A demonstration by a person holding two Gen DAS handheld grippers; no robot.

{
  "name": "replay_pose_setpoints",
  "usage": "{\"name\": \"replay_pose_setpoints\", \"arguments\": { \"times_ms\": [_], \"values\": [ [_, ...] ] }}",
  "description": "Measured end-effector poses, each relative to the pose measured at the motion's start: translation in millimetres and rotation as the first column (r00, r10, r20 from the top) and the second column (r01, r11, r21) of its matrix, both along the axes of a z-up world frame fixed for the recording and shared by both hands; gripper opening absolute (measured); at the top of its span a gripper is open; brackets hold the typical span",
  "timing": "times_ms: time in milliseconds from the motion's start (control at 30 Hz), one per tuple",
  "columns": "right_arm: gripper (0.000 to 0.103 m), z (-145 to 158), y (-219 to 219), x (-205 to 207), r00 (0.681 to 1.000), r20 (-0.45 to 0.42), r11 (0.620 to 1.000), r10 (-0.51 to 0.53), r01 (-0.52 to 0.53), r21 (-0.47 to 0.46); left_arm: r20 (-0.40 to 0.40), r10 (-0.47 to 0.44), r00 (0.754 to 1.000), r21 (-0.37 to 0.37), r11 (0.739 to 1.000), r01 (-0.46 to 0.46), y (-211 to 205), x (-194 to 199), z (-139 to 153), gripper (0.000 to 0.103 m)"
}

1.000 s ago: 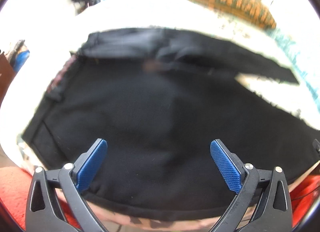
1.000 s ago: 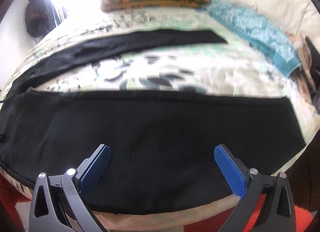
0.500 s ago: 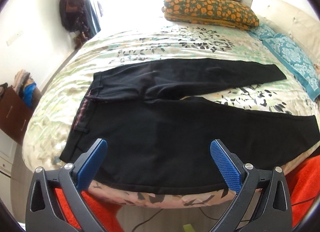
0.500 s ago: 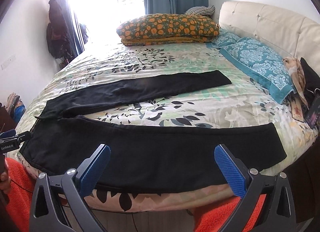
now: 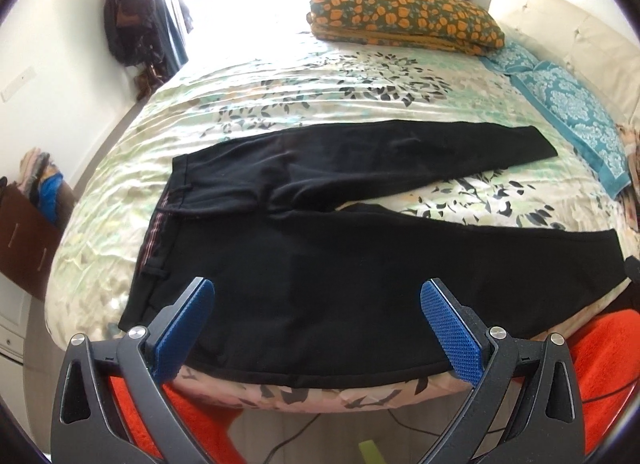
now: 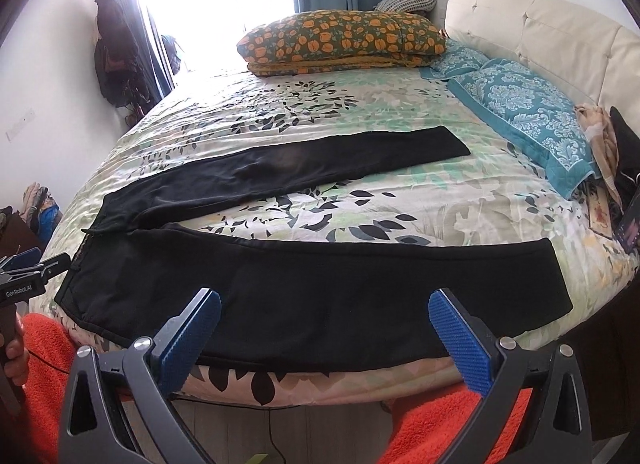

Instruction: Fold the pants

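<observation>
Black pants (image 5: 328,264) lie flat on the bed, waistband at the left, legs spread apart toward the right. The near leg runs along the bed's front edge; the far leg (image 5: 400,156) angles away. They also show in the right wrist view (image 6: 320,288). My left gripper (image 5: 316,324) is open and empty, held off the bed's front edge before the seat of the pants. My right gripper (image 6: 324,328) is open and empty, before the near leg. The left gripper also shows at the left edge of the right wrist view (image 6: 24,268).
The bed has a leaf-print cover (image 6: 320,120). An orange-flowered pillow (image 6: 340,40) and teal pillows (image 6: 528,116) lie by the cream headboard (image 6: 540,32). Orange-red fabric (image 6: 440,424) shows below the grippers. A wooden drawer unit (image 5: 24,240) stands left of the bed.
Both grippers have pulled back and up from close above the pants, so the whole bed is in view. The pants lie as before. Both grippers stay open.
</observation>
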State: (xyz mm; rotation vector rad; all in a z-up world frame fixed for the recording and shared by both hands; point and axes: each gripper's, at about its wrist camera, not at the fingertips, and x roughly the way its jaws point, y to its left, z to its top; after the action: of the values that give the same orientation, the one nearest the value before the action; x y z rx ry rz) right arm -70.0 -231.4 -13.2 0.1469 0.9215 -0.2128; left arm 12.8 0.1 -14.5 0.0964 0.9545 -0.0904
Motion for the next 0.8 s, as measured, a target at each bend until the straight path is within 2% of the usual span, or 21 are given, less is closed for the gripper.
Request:
{"name": "replay_pose_setpoints", "arguments": {
  "times_ms": [167, 267, 333, 500, 633, 733, 800],
  "values": [
    [0.103, 6, -20, 37, 1.0, 0.0, 0.999, 0.015, -0.015, -0.038, 0.042, 0.015, 0.999, -0.018, 1.0, -0.014, -9, 36, 14, 0.102],
    [0.103, 6, -43, 73, 0.999, -0.003, 0.999, 0.033, -0.034, -0.017, 0.025, 0.031, 0.999, -0.032, 0.999, -0.03, -15, 63, 9, 0.102],
    [0.103, -3, -69, 104, 0.999, -0.033, 0.998, 0.041, -0.042, -0.041, 0.016, 0.041, 0.999, -0.027, 0.999, -0.041, -18, 77, 2, 0.102],
    [0.103, -45, -175, 188, 0.991, -0.131, 0.999, -0.006, 0.001, -0.039, 0.013, 0.071, 0.997, 0.015, 0.997, -0.071, -16, 95, -16, 0.102],
    [0.103, -80, -270, 267, 0.982, -0.175, 0.998, -0.067, 0.064, -0.018, -0.012, 0.115, 0.993, 0.032, 0.993, -0.115, -12, 108, -31, 0.102],
    [0.102, -117, -331, 330, 0.958, -0.265, 0.993, -0.112, 0.119, 0.009, -0.032, 0.144, 0.989, 0.041, 0.989, -0.143, -10, 117, -41, 0.102],
    [0.098, -137, -354, 362, 0.943, -0.303, 0.989, -0.137, 0.15, 0.019, -0.04, 0.15, 0.988, 0.062, 0.987, -0.147, -11, 120, -48, 0.102]
  ]
}}
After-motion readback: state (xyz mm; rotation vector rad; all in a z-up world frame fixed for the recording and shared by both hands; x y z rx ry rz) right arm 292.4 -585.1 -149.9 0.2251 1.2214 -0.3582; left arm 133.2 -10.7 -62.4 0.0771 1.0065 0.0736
